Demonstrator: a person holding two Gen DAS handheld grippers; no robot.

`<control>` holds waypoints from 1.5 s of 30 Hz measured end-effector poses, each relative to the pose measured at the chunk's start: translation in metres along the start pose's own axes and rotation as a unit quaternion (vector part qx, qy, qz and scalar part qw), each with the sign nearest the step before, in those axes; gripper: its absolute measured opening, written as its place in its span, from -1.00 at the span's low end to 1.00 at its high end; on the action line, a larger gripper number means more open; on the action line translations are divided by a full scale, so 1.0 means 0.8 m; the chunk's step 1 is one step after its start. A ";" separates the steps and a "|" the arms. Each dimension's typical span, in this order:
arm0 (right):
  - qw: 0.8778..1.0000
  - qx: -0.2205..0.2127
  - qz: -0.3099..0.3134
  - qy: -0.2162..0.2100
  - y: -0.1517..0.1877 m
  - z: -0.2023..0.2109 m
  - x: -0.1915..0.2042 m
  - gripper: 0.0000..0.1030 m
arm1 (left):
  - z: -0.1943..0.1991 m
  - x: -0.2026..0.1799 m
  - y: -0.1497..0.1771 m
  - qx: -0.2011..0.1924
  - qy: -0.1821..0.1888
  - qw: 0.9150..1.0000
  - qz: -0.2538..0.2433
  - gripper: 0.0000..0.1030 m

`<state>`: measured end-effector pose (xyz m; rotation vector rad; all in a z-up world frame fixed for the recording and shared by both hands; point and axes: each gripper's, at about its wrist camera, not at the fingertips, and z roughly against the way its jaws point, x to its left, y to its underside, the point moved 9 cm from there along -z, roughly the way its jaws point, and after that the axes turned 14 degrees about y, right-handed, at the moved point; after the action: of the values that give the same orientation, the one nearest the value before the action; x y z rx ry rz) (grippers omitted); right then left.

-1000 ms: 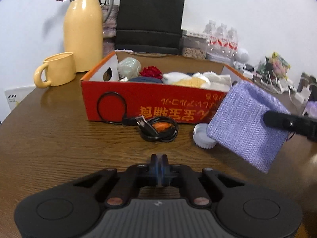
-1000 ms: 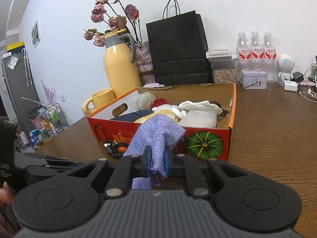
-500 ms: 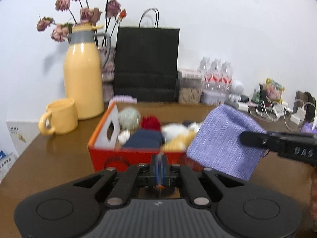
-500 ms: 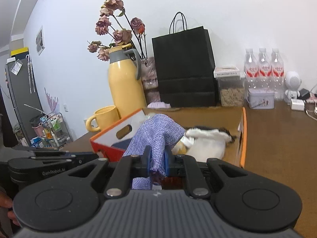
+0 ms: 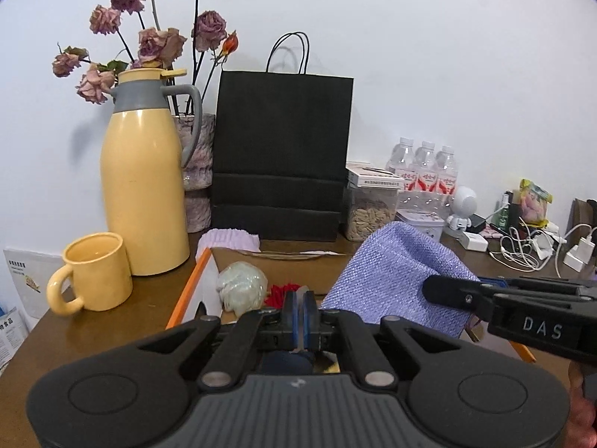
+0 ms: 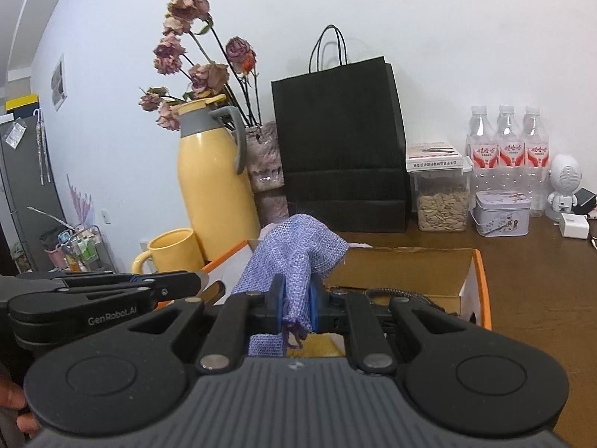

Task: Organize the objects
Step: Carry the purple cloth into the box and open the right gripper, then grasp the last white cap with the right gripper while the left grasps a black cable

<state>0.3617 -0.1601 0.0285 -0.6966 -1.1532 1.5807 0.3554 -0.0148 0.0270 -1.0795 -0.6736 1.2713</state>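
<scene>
My right gripper (image 6: 294, 306) is shut on a purple woven cloth (image 6: 294, 257), which bunches up above the pads. In the left wrist view the same cloth (image 5: 395, 276) hangs from the right gripper (image 5: 429, 288) over an orange cardboard box (image 5: 188, 291). My left gripper (image 5: 300, 311) is shut, with nothing seen between its pads, and it hovers over the box's near left part. The box holds a pale green bundle (image 5: 242, 291), a red item (image 5: 278, 293) and a black cable (image 6: 403, 293). In the right wrist view the left gripper (image 6: 196, 282) sits just left of the cloth.
A yellow thermos (image 5: 143, 194) and yellow mug (image 5: 97, 272) stand left of the box. Behind it are a black paper bag (image 5: 280, 156), dried roses (image 5: 149, 41), a seed jar (image 6: 442, 205), a tin (image 6: 502, 212) and water bottles (image 6: 505, 145). Chargers and cables (image 5: 522, 250) clutter the right.
Both grippers have risen and moved forward over the box, the right one carrying the purple cloth. The box front, black cable and white lid on the table have dropped out of view.
</scene>
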 end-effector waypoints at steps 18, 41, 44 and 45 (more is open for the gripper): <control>0.992 0.028 0.078 0.098 0.012 -0.083 -0.028 1.00 | -0.084 0.046 -0.007 0.020 -0.041 0.999 -0.013 0.92; 0.990 0.011 0.085 0.109 0.013 -0.043 -0.019 1.00 | -0.033 0.042 -0.011 0.002 -0.050 0.999 -0.020 1.00; 0.990 0.008 0.086 0.110 0.015 -0.028 -0.014 1.00 | -0.017 0.040 -0.008 0.002 -0.051 0.998 -0.020 1.00; 0.990 0.008 0.086 0.111 0.016 -0.023 -0.012 1.00 | -0.012 0.040 -0.007 0.001 -0.051 0.999 -0.020 1.00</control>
<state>0.3756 -0.1638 0.0091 -0.9570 -0.9361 1.6076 0.3727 0.0137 0.0233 -0.9995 -0.7659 1.2992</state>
